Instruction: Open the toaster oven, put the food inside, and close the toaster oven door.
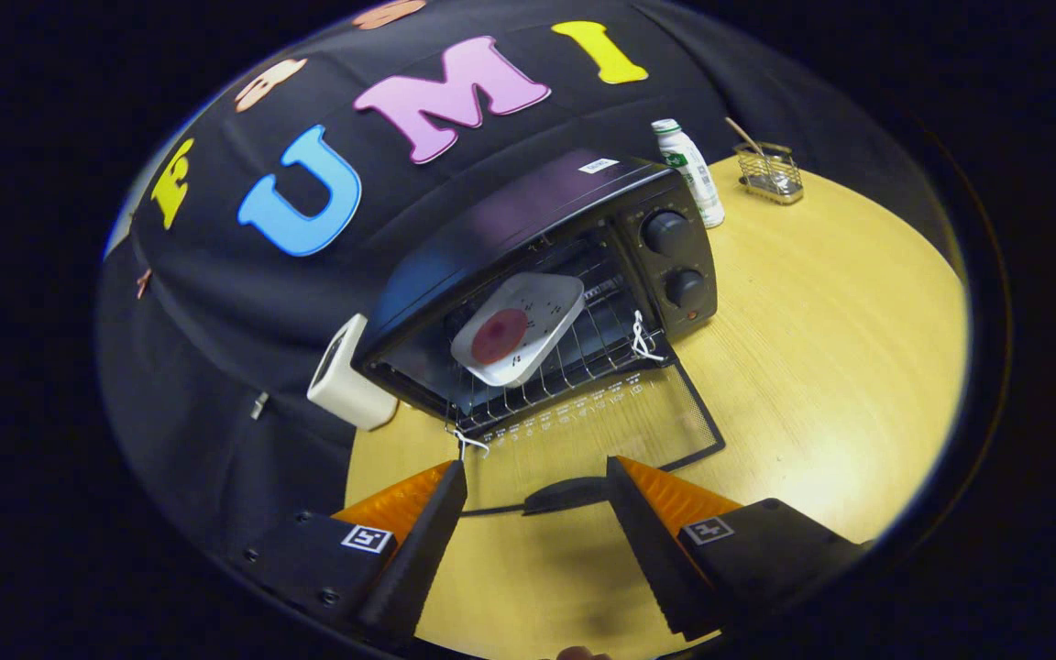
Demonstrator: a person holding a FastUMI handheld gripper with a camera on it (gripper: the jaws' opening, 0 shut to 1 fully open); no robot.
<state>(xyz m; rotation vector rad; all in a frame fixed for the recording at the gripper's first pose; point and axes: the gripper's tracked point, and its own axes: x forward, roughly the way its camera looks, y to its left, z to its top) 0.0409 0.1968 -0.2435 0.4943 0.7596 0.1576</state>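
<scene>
The gripper [537, 481] hangs just above the wooden table [840, 367] with its fingers spread wide and nothing between them. Between the fingertips sits the dark handle [569, 495] of the oven door [620, 426], which lies dropped flat toward the gripper, its glass panel stretching from the handle back to the oven mouth.

Beyond the door, the toaster oven [537, 275] stands open. On its wire rack [574, 362] rests a white tray [519, 327] carrying the food [500, 335], a round reddish piece. So the food looks to be already inside, and what remains, I'd judge, is closing the door.

The risk from here is the lift. If the fingers catch only an end of the handle, it could slip and the door drop back with a bang. The tray's near corner also sits close to the rack's front edge; should it overhang, the rising door might knock it.

The tray's long axis runs diagonally, from the near left of the cavity toward the back right, near the two knobs [675, 261]. The oven's own long axis runs left to right across the table, its mouth facing the gripper.

A small white box [345, 376] sits against the oven's left side. Farther off stand a white bottle [693, 170] and a wire basket [771, 174].
</scene>
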